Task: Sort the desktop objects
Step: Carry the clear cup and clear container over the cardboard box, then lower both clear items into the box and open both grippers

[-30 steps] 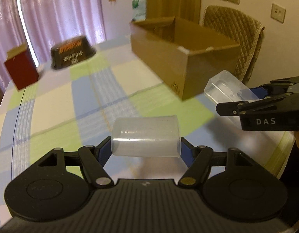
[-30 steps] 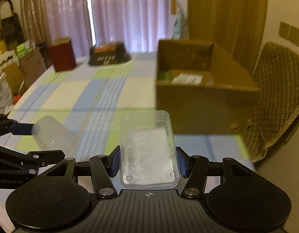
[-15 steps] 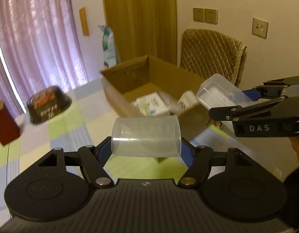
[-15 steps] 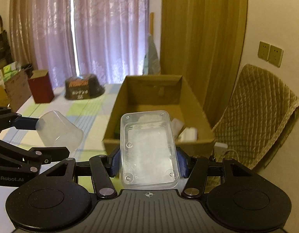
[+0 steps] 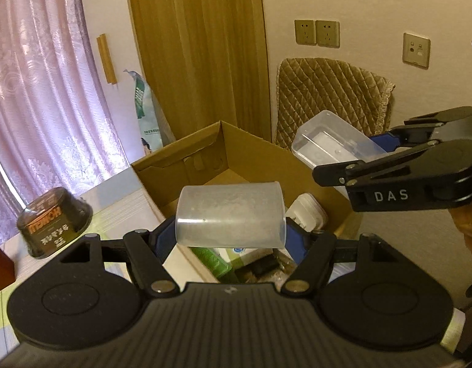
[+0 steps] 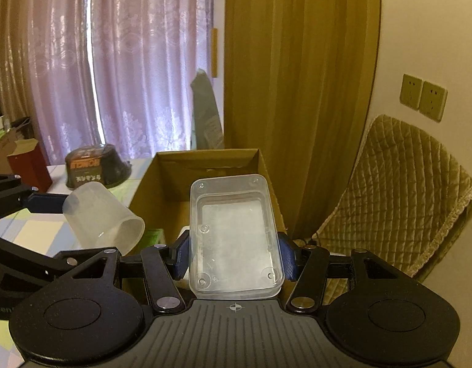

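My left gripper (image 5: 231, 236) is shut on a frosted plastic cup (image 5: 231, 216) lying sideways between its blue pads. It hangs above the near end of an open cardboard box (image 5: 251, 156). My right gripper (image 6: 234, 254) is shut on a clear rectangular plastic box (image 6: 234, 233), also held over the cardboard box (image 6: 205, 165). In the left wrist view the right gripper (image 5: 389, 153) comes in from the right with the clear box (image 5: 331, 141). The right wrist view shows the cup (image 6: 102, 217) at the left. Inside the cardboard box lie a white item (image 5: 306, 213) and a green item (image 5: 211, 257).
A dark round container with orange lettering (image 5: 55, 222) and a red box (image 6: 28, 167) stand on the checked tablecloth (image 6: 36, 233) left of the cardboard box. A chair with a quilted cover (image 6: 404, 193) stands to the right, by a wall with sockets. Curtains hang behind.
Both grippers have risen and moved forward from low over the table, cup and clear box still held. They now hang above the cardboard box, whose inside has come into view.
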Demonstrator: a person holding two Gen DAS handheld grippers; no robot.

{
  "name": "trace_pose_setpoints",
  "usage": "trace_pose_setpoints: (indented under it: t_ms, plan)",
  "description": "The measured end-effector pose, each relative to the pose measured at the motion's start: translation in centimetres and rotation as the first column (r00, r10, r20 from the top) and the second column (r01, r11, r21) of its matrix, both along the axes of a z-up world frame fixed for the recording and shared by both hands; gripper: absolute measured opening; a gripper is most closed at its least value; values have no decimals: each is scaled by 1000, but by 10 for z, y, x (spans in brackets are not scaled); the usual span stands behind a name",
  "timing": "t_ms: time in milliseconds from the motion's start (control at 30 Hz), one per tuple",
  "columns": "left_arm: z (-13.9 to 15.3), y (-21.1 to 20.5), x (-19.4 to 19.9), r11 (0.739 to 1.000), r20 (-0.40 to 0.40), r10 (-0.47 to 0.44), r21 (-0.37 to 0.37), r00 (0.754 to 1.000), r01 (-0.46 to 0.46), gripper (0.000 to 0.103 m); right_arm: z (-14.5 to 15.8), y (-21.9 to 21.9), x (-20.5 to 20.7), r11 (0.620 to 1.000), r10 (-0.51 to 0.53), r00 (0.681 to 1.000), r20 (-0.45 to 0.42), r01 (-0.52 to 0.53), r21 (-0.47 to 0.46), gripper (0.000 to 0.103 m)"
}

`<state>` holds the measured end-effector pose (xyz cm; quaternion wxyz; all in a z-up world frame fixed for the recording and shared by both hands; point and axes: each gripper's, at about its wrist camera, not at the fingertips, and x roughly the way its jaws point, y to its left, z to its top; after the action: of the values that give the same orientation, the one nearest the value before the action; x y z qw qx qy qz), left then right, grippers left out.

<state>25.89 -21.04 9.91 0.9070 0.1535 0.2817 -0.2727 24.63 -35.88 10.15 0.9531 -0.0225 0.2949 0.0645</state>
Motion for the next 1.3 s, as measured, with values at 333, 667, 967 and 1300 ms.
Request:
trace_pose_setpoints:
  t_ms: [333,667,967,1300]
  plan:
    - [-21,-14,26,1000,-26,-18,19,1000,18,68,-14,-13,23,1000,-14,999,-38,15,11,56]
    - [-27,-21,37,999,-26,-21,28,999,22,68,-26,-17,32,1000,-13,998,-57,13,10,56]
    - [-28,-25,45,999,-10,-29,25,1000,29,68,-28,-21,39,1000,-18,998,-58,18,6,56]
    - [-35,-26,47,999,-9,-29,45,1000,29,70,-30,-19,41,1000,-13,998,-63,13,4,56]
